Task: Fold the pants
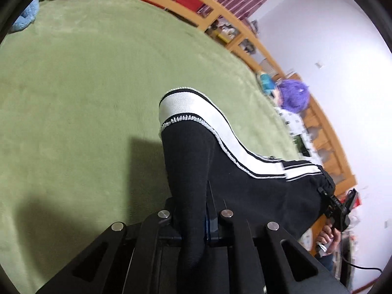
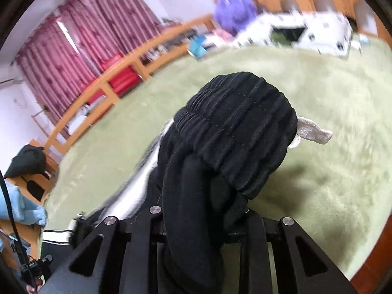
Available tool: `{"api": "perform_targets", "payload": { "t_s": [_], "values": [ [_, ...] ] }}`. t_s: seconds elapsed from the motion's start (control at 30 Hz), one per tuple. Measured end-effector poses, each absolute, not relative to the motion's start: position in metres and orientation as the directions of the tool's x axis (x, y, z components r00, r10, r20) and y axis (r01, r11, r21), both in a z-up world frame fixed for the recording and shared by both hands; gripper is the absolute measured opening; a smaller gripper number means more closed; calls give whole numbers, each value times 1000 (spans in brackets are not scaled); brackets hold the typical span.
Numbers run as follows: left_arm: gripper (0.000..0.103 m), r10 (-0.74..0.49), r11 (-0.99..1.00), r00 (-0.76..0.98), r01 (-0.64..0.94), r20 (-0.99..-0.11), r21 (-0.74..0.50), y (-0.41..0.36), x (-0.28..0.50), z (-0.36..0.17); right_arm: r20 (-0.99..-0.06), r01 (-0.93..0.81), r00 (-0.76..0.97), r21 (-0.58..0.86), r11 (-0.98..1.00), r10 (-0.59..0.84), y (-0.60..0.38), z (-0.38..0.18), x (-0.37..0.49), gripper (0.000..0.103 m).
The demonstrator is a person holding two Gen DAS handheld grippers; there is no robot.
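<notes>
The pants (image 1: pixel 220 171) are black with a broad white side stripe and hang lifted above a green blanket (image 1: pixel 85 85). My left gripper (image 1: pixel 196 210) is shut on a bunched black fold of them, and the cloth hides most of its fingers. At the right edge of the left wrist view, the right gripper (image 1: pixel 335 203) holds the gathered waist end. In the right wrist view the ribbed elastic waistband (image 2: pixel 235 127) bulges over my right gripper (image 2: pixel 203 210), which is shut on it. A white drawstring (image 2: pixel 313 129) sticks out to the right.
The green blanket (image 2: pixel 330 98) covers a bed with a wooden rail (image 1: pixel 220 17) along its far side. A purple plush (image 1: pixel 294 95) and white patterned bedding (image 2: pixel 306 29) lie at the head. A blue soft toy (image 1: pixel 27 17) sits at one corner. Red curtains (image 2: pixel 85 36) hang behind.
</notes>
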State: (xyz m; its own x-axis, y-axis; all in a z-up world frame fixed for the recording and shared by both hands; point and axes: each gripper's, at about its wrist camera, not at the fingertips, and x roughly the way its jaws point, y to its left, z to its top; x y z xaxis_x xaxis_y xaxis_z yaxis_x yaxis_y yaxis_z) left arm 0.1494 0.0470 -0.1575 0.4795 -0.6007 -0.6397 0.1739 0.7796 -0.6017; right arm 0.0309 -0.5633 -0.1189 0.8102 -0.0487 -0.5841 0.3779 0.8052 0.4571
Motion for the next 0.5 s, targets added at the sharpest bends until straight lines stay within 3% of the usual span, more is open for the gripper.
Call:
{"api": "perform_targets", "payload": {
  "t_s": [0.2, 0.37, 0.43, 0.5],
  "values": [
    [10, -500, 838, 560, 120, -661, -532, 119, 132, -125, -533, 258, 843, 527, 810, 78, -506, -90, 25, 25],
    [13, -385, 885, 588, 17, -711, -465, 174, 122, -130, -588, 198, 786, 529, 825, 189, -452, -129, 29, 25],
    [20, -353, 900, 565, -13, -746, -436, 172, 123, -148, -649, 260, 743, 505, 823, 164, -449, -155, 30, 27],
    [40, -246, 941, 552, -60, -796, -333, 162, 124, -160, -699, 322, 689, 533, 782, 192, -463, -181, 28, 39]
  ]
}}
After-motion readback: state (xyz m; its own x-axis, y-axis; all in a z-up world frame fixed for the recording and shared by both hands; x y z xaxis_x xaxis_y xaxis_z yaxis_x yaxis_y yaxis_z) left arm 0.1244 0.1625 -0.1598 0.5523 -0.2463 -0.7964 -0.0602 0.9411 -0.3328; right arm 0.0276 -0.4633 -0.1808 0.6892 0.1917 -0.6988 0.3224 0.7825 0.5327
